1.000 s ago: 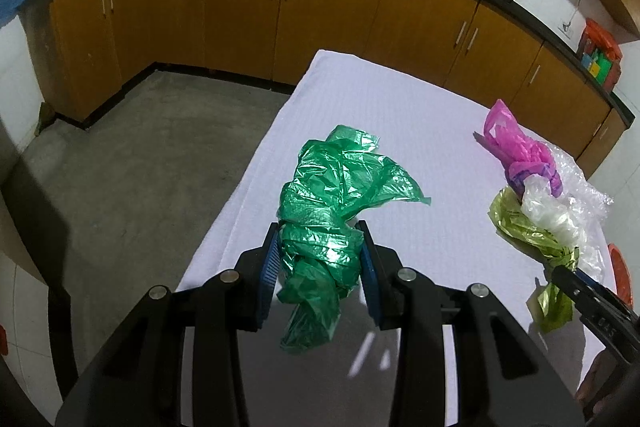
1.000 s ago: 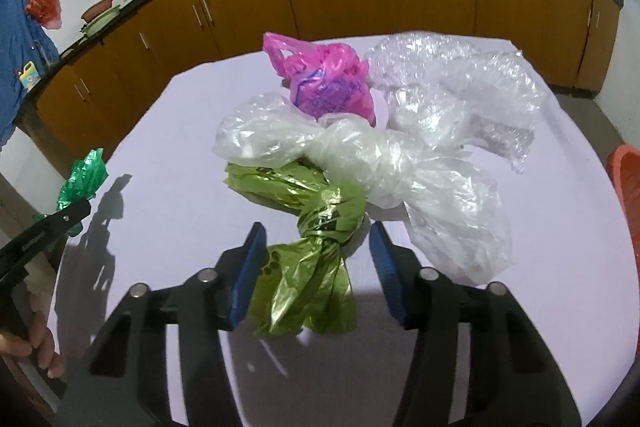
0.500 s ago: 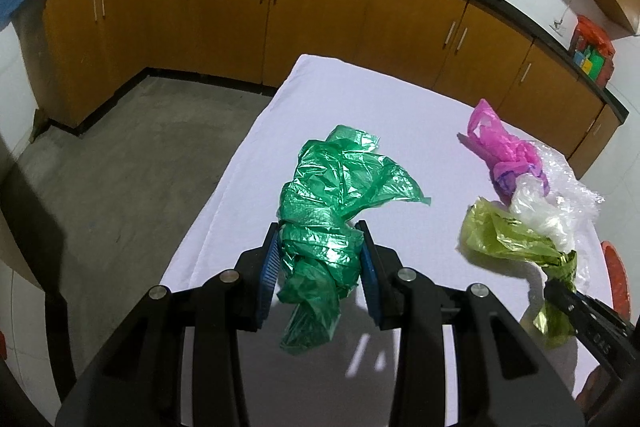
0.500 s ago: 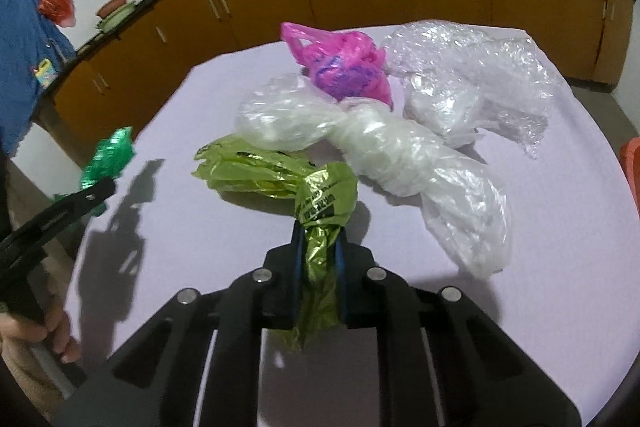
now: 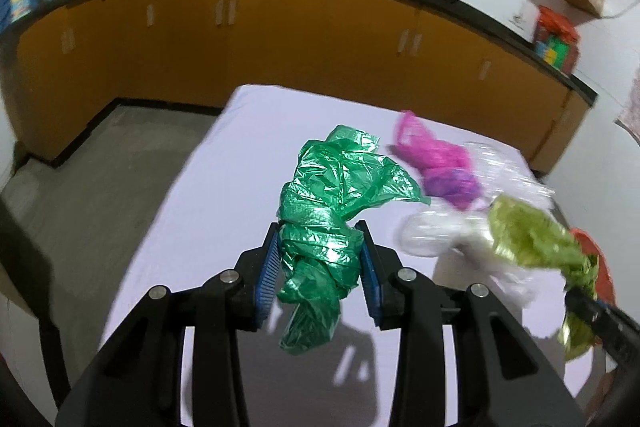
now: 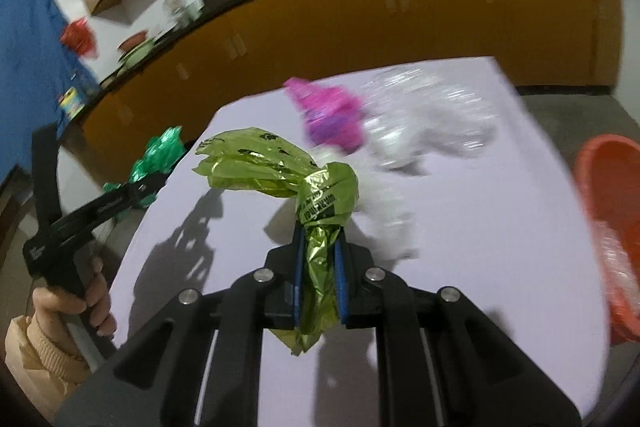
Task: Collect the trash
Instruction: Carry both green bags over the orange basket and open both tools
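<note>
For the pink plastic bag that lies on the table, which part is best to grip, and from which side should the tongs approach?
Probably the loose pointed tail of the pink bag, which sticks up and away from the crumpled body. Come from the open table side, on the left in the left wrist view: on the other side the clear plastic bags lie against it and could get caught. Blur hides finer detail.

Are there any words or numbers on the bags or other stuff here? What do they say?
Olive bag: black print on the knot, upside down and creased; it looks like a warning notice, but I can't read it for sure.
Olive bag, wider end: small black marks, no readable words.
Left gripper: pale lettering on its black body, too blurred to read.
Yellow bottle on the counter: a label, too small to read.
Green bag, pink bag: no words visible.
</note>
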{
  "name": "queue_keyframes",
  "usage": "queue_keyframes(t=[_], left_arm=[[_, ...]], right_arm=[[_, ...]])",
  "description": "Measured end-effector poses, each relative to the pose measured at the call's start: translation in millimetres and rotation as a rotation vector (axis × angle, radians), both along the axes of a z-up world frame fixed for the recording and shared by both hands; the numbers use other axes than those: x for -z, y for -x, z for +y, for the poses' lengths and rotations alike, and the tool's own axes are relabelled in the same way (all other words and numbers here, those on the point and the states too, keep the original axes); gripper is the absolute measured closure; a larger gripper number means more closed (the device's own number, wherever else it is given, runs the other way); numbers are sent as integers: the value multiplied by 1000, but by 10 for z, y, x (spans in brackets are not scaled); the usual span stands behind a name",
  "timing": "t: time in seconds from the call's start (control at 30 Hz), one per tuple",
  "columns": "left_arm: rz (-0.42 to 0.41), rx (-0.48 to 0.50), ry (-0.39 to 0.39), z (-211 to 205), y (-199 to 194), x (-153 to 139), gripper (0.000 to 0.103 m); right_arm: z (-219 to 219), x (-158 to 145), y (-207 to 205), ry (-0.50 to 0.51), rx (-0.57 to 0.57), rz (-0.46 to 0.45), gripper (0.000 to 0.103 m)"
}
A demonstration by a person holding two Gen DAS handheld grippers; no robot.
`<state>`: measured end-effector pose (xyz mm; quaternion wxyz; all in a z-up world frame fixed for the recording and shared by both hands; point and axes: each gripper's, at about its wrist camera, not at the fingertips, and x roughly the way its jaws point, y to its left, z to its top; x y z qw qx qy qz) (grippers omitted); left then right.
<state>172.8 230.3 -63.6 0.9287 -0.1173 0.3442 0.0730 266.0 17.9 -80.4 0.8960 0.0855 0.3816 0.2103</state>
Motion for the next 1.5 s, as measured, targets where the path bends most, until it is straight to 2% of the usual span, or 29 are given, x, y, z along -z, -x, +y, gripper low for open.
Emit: queue_keyframes(t=[0.17, 0.43, 0.63, 0.8, 1.03, 1.5], left_arm=[[-27, 133, 24, -595, -110, -110, 65], [-44, 419, 57, -1917, -347, -194, 65], [-49, 571, 49, -2691, -503, -209, 65], [-43, 649, 26, -3174, -585, -171, 65], [-41, 708, 3, -3482, -644, -131, 65], [-49, 759, -15, -3739, -674, -31, 65]], right_arm=[[-673, -154, 87, 16, 183, -41, 89], [-1907, -245, 341, 0, 505, -64, 89], [-2489, -229, 522, 11, 644, -85, 89], [-2848, -205, 601, 14, 729, -105, 89], [-3190, -135, 627, -8, 826, -107, 89], [-3193, -135, 536, 43, 839, -141, 89]])
